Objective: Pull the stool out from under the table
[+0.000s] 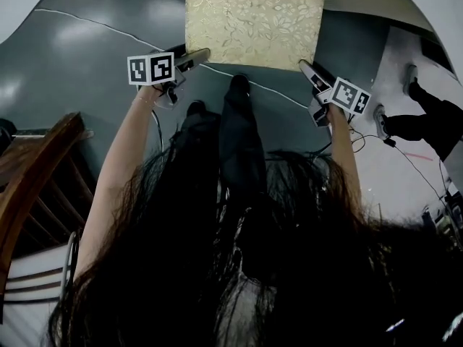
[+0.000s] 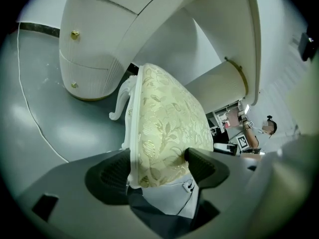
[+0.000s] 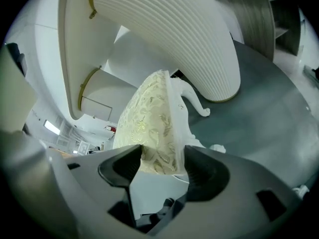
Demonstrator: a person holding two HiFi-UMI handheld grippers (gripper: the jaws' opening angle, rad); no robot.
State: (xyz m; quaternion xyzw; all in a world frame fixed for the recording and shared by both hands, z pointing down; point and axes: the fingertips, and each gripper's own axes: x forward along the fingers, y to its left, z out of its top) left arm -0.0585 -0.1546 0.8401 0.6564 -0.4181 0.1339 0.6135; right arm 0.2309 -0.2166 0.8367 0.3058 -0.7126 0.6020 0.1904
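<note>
Now left gripper clamping stool seat's near-left corner, right gripper clamping near-right corner; stool standing near white table pedestal.

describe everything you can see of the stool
The stool has a squarish padded seat in pale gold fabric with a leaf pattern. The seat sits on a white frame with curved, scroll-footed legs. It stands upright on the grey floor, in front of the white ribbed table base. The left claw and right claw are each shut on a near corner of the seat. Its far edge runs out of the head view.
</note>
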